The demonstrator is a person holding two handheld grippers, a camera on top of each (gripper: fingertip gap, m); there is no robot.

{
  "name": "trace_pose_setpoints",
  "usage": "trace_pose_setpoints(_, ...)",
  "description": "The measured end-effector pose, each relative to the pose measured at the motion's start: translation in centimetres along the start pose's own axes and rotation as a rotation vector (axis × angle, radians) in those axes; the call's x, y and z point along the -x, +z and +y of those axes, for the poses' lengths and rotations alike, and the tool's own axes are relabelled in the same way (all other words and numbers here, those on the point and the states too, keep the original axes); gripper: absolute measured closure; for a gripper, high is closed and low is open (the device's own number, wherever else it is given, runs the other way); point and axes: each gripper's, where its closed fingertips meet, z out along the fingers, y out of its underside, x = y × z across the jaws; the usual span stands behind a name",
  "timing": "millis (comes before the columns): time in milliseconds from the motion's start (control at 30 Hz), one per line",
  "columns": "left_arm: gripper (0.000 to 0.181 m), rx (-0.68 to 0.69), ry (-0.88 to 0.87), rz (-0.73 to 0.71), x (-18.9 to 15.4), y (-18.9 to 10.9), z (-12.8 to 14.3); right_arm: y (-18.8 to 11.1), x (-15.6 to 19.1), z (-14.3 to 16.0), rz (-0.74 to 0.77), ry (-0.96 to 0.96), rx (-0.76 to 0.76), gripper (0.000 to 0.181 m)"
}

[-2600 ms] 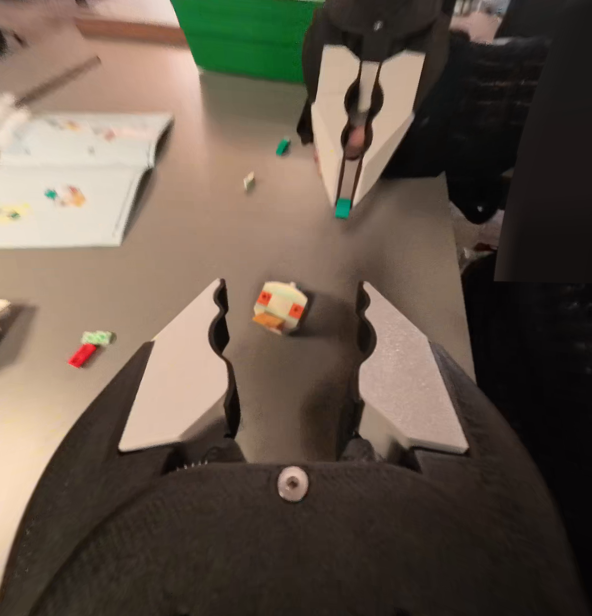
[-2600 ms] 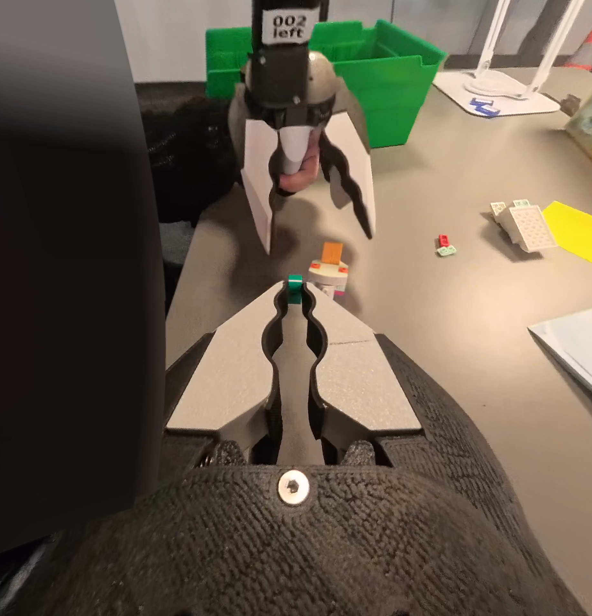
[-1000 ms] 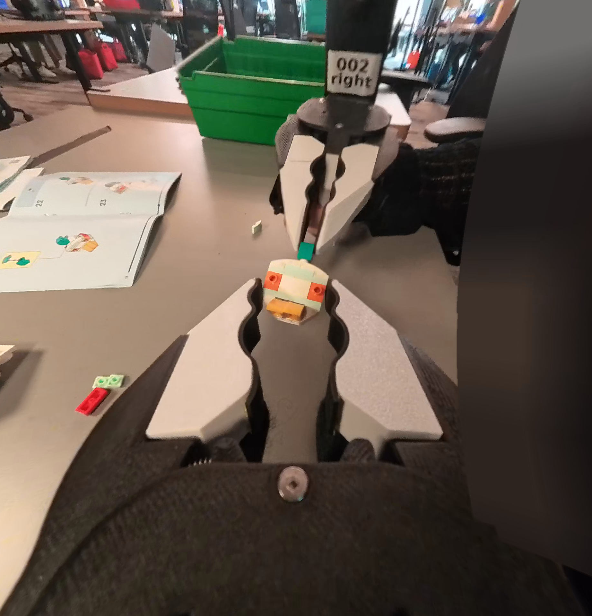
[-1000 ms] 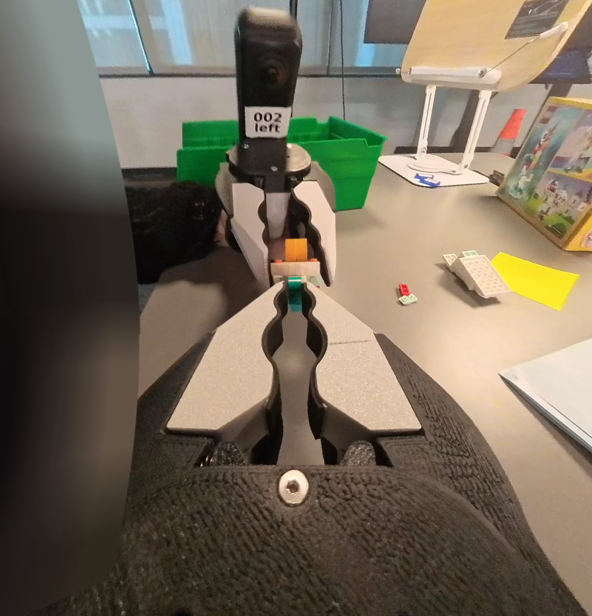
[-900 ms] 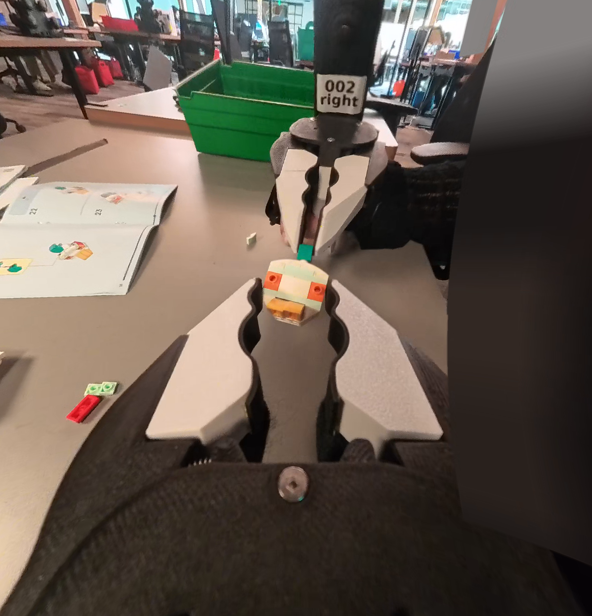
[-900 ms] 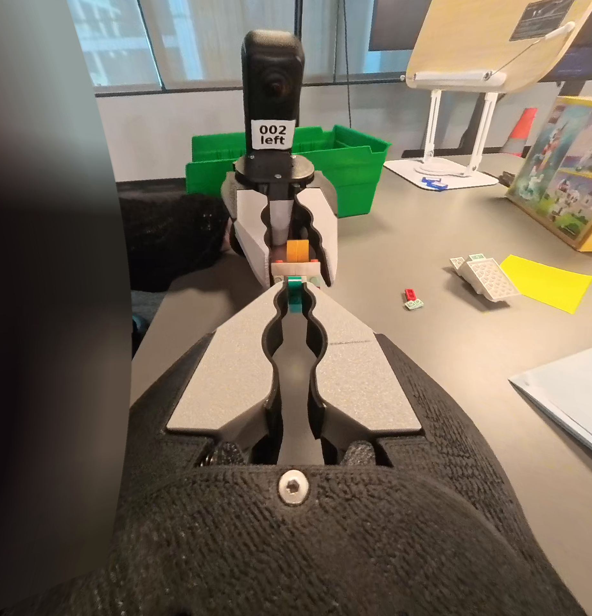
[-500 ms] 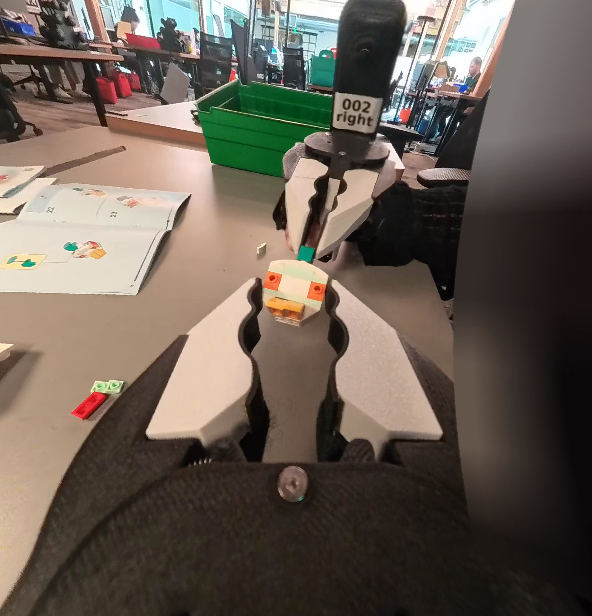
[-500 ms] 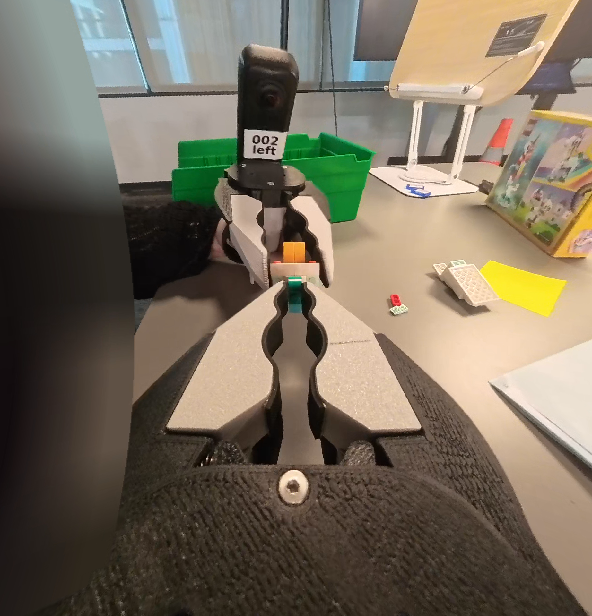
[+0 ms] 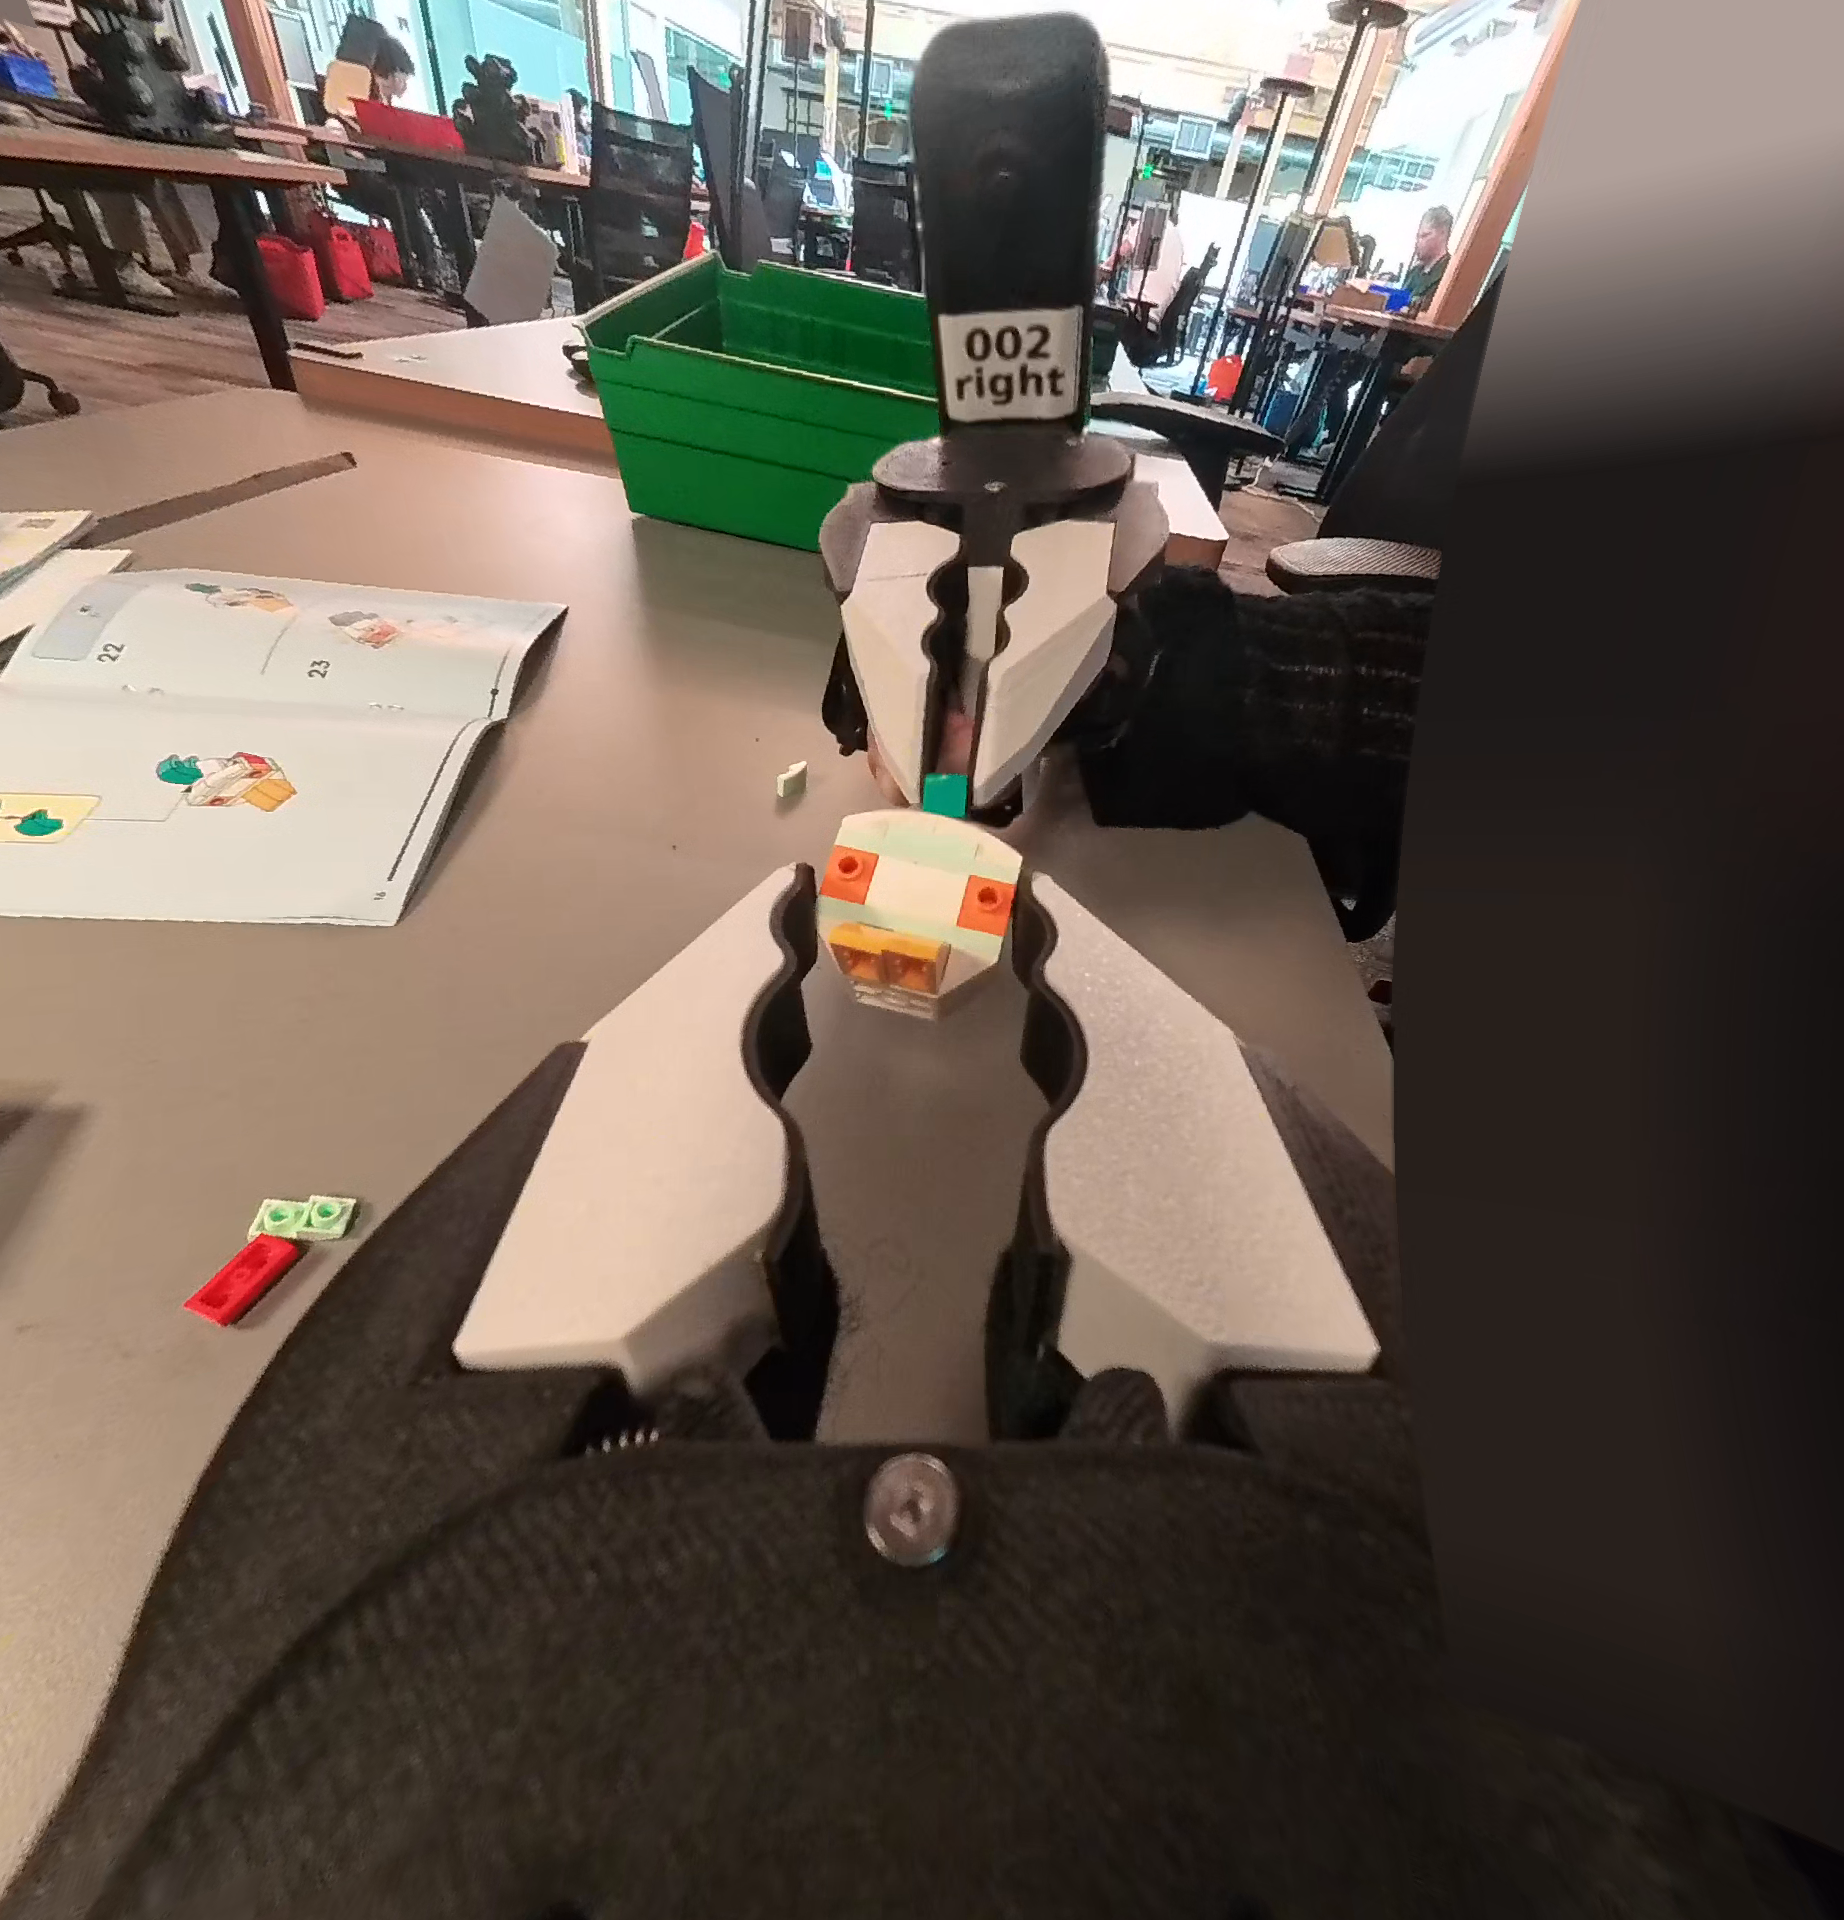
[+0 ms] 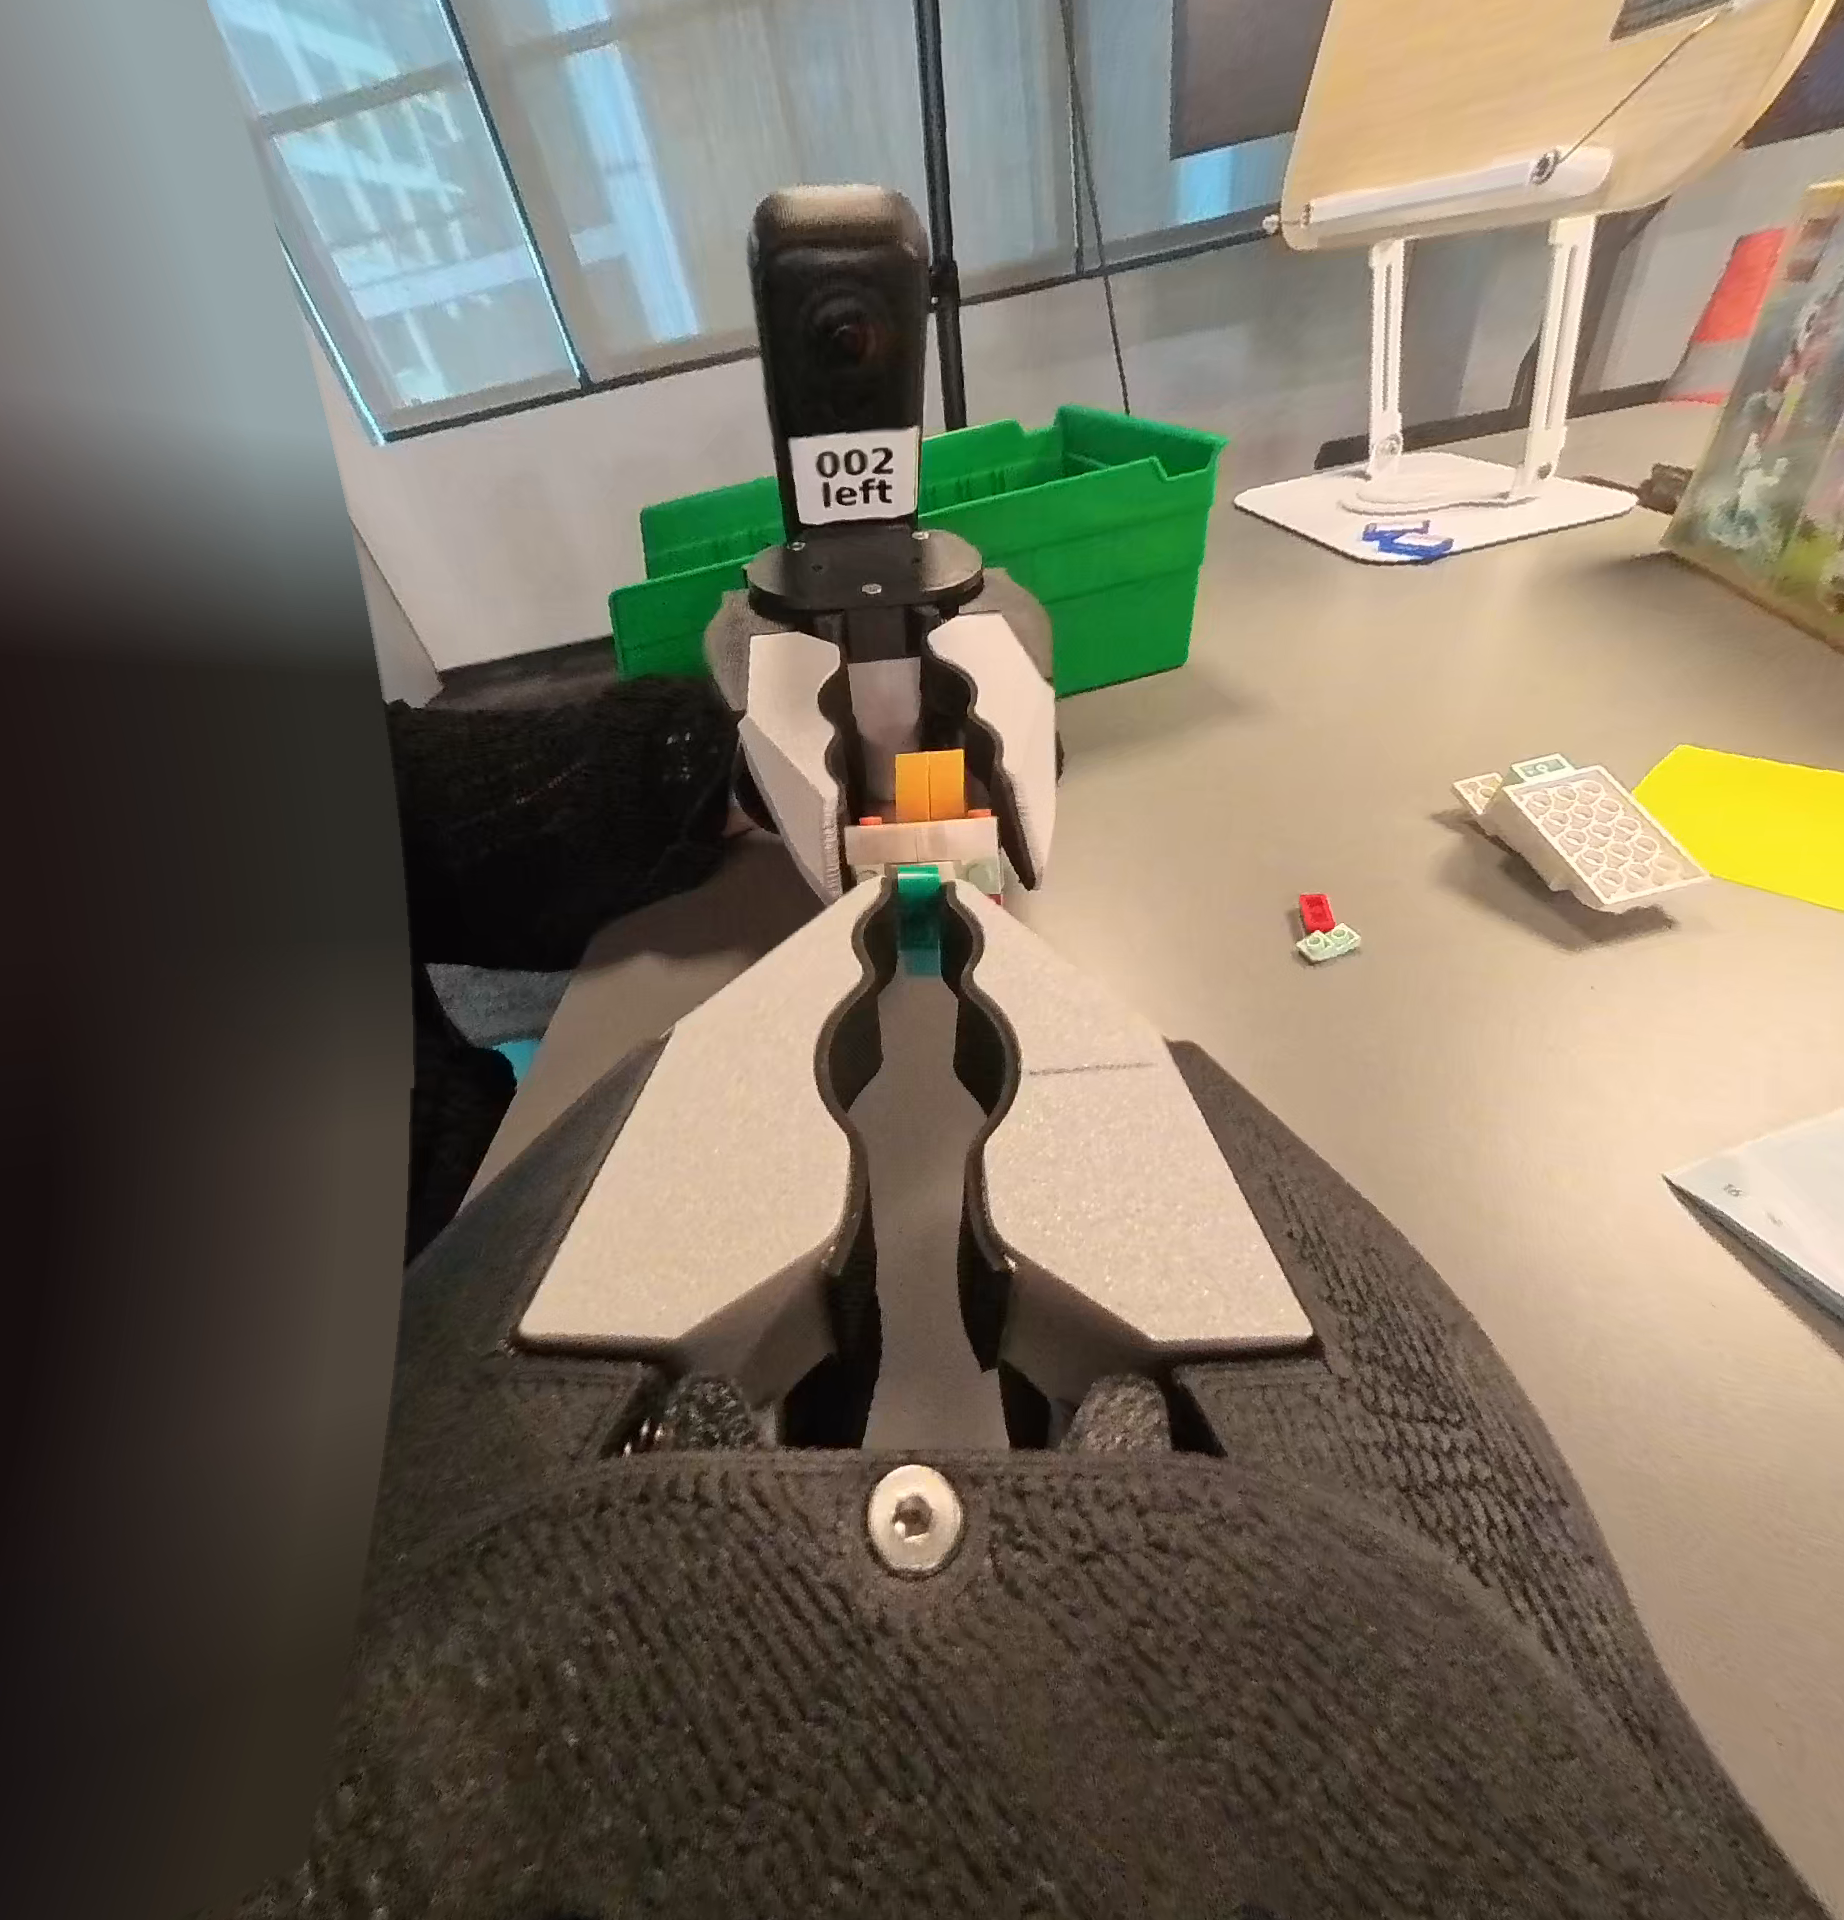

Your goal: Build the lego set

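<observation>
Above the table's (image 9: pixel 585 1039) near edge, both tools meet nose to nose, held level and clear of the surface. Left gripper (image 9: pixel 913 914) is clamped on the small lego build (image 9: pixel 916 914), a white and pale-green block with two orange squares and a yellow-orange piece facing its own camera; fingers part-way closed, pinching it at the tips. Right gripper (image 10: pixel 916 914) points straight at it, fingers almost together on a teal brick (image 10: pixel 918 920) held right at the tips. The teal brick touches the back face of the build, or is just off it; contact can't be confirmed. A dark sleeve (image 9: pixel 1261 707) shows behind the right gripper. Loose on the table: a red plate (image 9: pixel 243 1280) touching a light green plate (image 9: pixel 305 1216) off to the left gripper's left, a tiny pale piece (image 9: pixel 791 777) near the open instruction booklet (image 9: pixel 222 748), and a white studded piece (image 10: pixel 1593 847) beside a yellow sheet (image 10: pixel 1770 821). Green bin (image 9: pixel 752 416) sits at the far edge.
</observation>
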Motion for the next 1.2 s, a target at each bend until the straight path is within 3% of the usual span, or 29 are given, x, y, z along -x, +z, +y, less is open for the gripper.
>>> trace_pose_setpoints(433, 0.144, -0.135, -0.06, -0.01, 0.6, -0.8, -1.7, 0.7, -0.3, -2.1, 0.15, -0.222, -0.084, 0.176)
trace_pose_setpoints(733, 0.145, -0.156, -0.07, -0.007, 0.6, -1.1, -1.9, 0.8, -0.6, -1.5, 0.056, 0.021, -0.072, 0.176)
trace_pose_setpoints(833, 0.159, -0.231, -0.072, 0.052, -0.3, -1.1, -3.3, 2.5, 0.2, 1.3, 0.032, 0.002, 0.064, 0.176)
trace_pose_setpoints(900, 0.169, -0.209, -0.047, 0.078, -1.2, 0.2, -3.2, 3.9, 0.8, 2.6, 0.02, -0.033, 0.147, 0.176)
trace_pose_setpoints(1000, 0.181, -0.273, -0.015, 0.014, -0.6, -0.1, -4.3, 4.0, 0.0, 2.2, 0.053, -0.023, 0.127, 0.177)
trace_pose_setpoints(1200, 0.181, -0.288, -0.08, -0.131, 2.4, -1.3, -4.0, 3.7, -1.3, 2.1, 0.119, -0.013, 0.12, 0.177)
